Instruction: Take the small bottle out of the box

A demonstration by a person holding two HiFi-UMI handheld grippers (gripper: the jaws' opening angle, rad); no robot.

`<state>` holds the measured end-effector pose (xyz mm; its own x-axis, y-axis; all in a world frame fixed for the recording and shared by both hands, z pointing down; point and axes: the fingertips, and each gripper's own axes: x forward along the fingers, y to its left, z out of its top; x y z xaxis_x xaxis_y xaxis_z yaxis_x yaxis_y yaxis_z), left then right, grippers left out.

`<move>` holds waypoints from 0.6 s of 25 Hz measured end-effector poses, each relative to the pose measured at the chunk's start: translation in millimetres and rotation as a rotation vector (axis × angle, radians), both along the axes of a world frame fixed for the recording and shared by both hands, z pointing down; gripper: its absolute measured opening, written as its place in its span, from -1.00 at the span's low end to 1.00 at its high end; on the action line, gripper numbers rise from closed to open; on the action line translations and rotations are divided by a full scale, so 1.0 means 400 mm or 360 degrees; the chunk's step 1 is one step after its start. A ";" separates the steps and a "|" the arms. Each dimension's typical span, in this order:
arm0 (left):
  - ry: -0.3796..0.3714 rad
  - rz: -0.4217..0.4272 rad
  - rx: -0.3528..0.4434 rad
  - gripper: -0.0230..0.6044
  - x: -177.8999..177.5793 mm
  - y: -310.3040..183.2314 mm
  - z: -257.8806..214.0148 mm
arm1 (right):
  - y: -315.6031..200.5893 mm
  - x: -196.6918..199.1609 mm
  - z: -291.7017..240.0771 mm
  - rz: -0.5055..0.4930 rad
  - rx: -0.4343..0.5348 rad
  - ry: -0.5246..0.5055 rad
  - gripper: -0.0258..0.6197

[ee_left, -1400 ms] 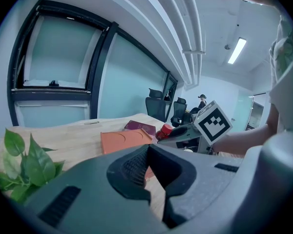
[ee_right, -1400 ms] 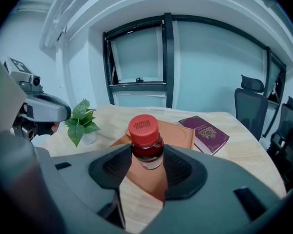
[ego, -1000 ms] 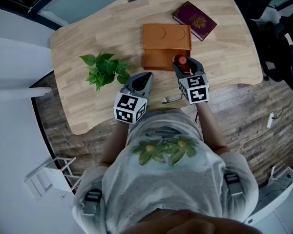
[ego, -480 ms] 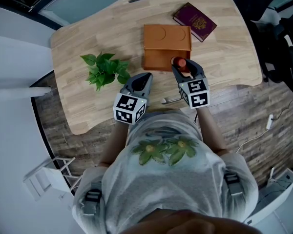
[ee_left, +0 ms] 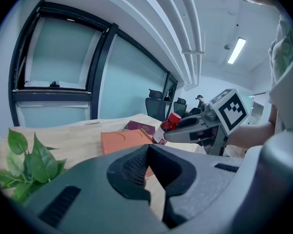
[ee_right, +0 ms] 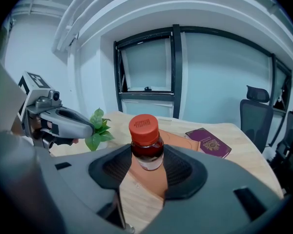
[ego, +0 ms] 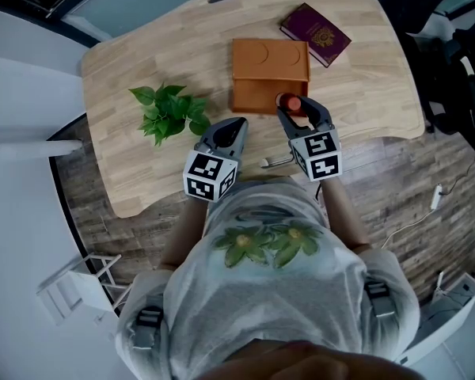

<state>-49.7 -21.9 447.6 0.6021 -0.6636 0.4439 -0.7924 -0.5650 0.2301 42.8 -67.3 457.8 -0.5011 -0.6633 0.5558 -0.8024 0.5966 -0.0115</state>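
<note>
Clamping the small bottle (ee_right: 146,144) in the right hand-held gripper (ee_right: 147,165), with both pads pressing on the dark glass body just under the red cap; standing upright there, with the cap rising clear above the jaws.

Seen from the head view, sitting at 12 o'clock from that gripper's marker cube and at the 5 o'clock corner of the orange box (ego: 269,70); lying well apart from the left hand-held gripper (ee_left: 152,165), at about 2 o'clock from it.

Holding nothing in the left hand-held gripper; jaws drawn nearly together, with only a thin sliver of worktop (ego: 142,62) showing between them; hovering at 6 o'clock from the leafy plant's (ego: 168,113) right side.

Hiding the bottle's base behind the right jaws, so leaving it impossible to tell whether it is touching the box, touching the worktop or hanging free; blurring the pale label too much for reading; showing only the box's top face with two curved marks, not its inside.

Lying at 2 o'clock from the box, a maroon booklet (ego: 315,34) with a gold crest; covering the worktop's near edge, the person's shirt (ego: 269,291); glinting between the two grippers at that edge, a small metal piece (ego: 277,162), too small to identify.
</note>
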 end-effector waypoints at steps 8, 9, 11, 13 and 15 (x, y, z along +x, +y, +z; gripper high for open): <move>0.0002 0.0005 0.0025 -0.90 0.002 -0.003 -0.015 | 0.004 -0.001 -0.025 -0.0019 0.0031 -0.0009 -0.30; 0.0002 0.0006 0.0027 -0.90 0.003 -0.003 -0.017 | 0.004 -0.002 -0.028 -0.0021 0.0034 -0.0009 -0.30; 0.0002 0.0008 0.0029 -0.90 0.003 -0.003 -0.020 | 0.005 -0.002 -0.033 -0.0027 0.0042 -0.0004 -0.30; 0.0001 0.0008 0.0031 -0.90 0.003 -0.004 -0.023 | 0.006 -0.001 -0.037 -0.0031 0.0049 0.0001 -0.30; 0.0001 0.0008 0.0036 -0.90 0.004 -0.004 -0.027 | 0.008 -0.002 -0.044 -0.0036 0.0056 -0.0001 -0.30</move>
